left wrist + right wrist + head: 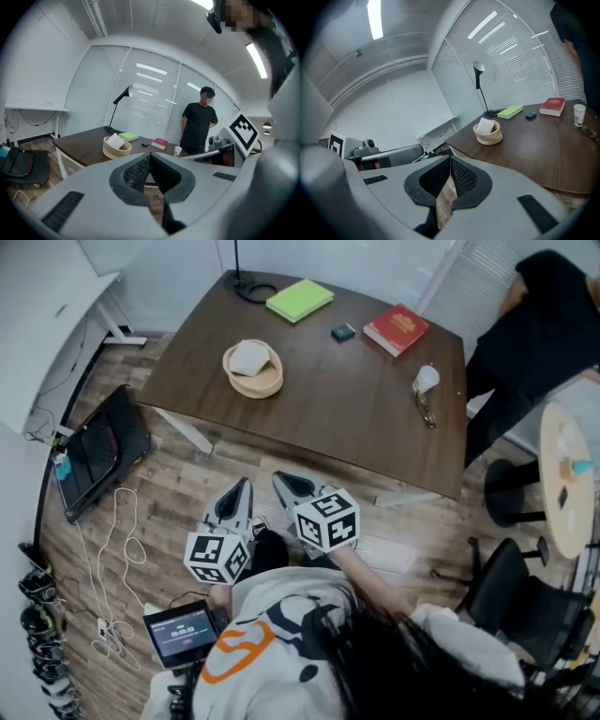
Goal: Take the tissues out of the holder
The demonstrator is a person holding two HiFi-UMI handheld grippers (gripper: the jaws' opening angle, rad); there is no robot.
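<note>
While both grippers are held low, well short of the holder (255,381), nothing touches it.

Holder: a round, pale bowl, upright on the dark table (328,427), in the table's left half and set back from the near edge.

Contents: white tissues (249,358), a folded wad seated inside the holder and rising above its rim. No other item can be seen inside. No tissue lies outside the holder.

Left gripper (241,487): clenched, jaws meeting tip to tip, nothing between them. Its own view has the holder ahead and to the left, across open floor and the table edge.

Right gripper (282,480): clenched likewise and empty, only wood floor showing through the slit behind the pads. Its own view has the holder ahead and slightly right. The two grippers are side by side, both on the near side of the holder and off the table.

Other items, placed from the holder:
- a green pad (300,299) behind it and to the right
- a lamp base (251,287) directly behind it, at the far edge
- a small dark object (343,332) to the right
- a red book (396,329) further right
- a white cup (426,380) furthest right, near the table's end

A person in black (534,324) stands beyond that end, well apart from the holder.
</note>
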